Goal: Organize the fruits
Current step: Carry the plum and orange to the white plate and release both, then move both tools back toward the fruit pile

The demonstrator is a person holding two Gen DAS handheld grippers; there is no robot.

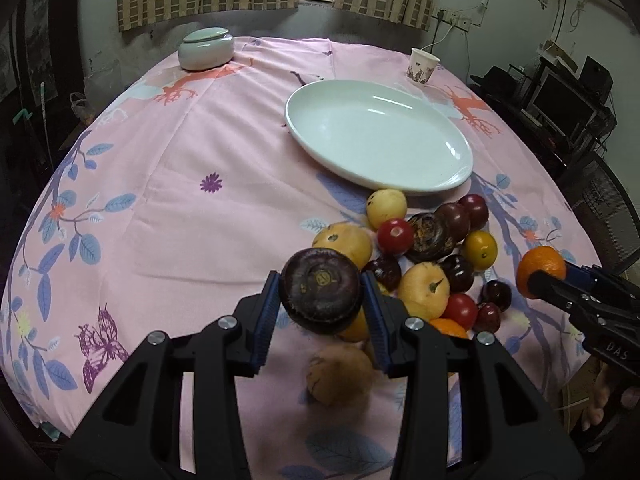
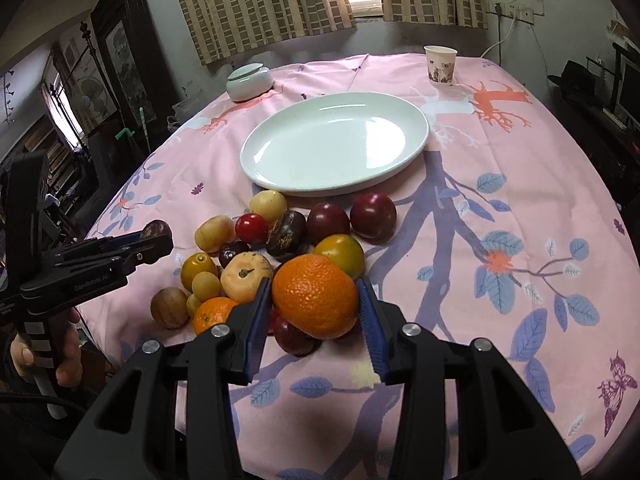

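The left gripper (image 1: 322, 298) pinches a dark purple fruit (image 1: 321, 295), lifted clear of the pile (image 1: 432, 252); the right gripper (image 2: 316, 304) clamps an orange (image 2: 316, 297) just above it. Both seem mid-carry: next, a reach to the white plate (image 1: 456, 178), bare beyond the pile. Fruit under the fingers is partly hidden, and what kind the purple one is I cannot tell.
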